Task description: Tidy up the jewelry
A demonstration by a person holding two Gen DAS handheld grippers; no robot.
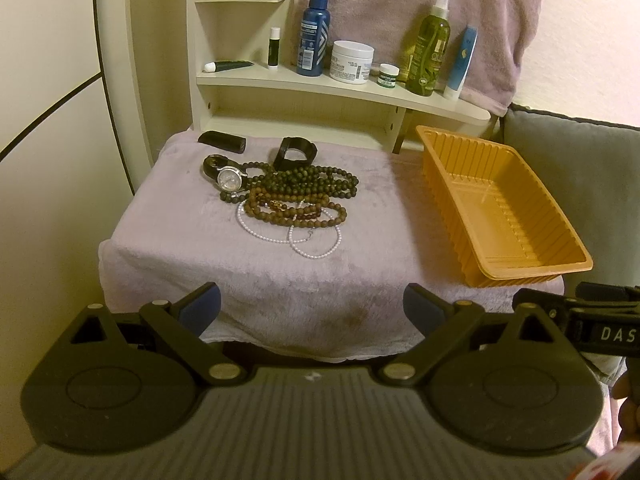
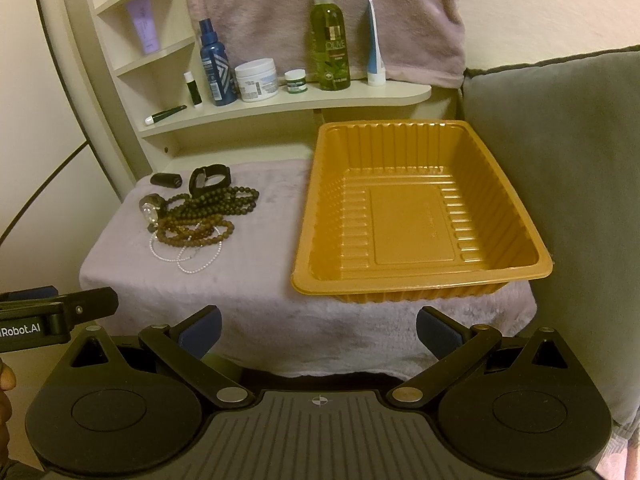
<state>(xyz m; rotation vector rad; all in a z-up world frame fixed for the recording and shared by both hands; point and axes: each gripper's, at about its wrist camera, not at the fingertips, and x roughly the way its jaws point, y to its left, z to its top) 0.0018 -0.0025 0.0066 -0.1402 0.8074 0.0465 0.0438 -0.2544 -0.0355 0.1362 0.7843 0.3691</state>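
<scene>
Nearby: round wooden beads (image 1: 296, 196), ribbed plastic tray (image 2: 404, 216).

A home dressing corner, likely a bedroom.

A cream shelf (image 2: 280, 104) carries toiletries: a blue spray bottle (image 2: 216, 68), a white cream jar (image 2: 256, 80), an olive-oil spray (image 2: 330, 40), a lip balm (image 2: 192, 88) and tubes. A pink towel (image 2: 320, 12) hangs behind, another towel (image 1: 240, 272) covers the desk, and a grey cushion (image 2: 560, 140) sits just beside it.
</scene>
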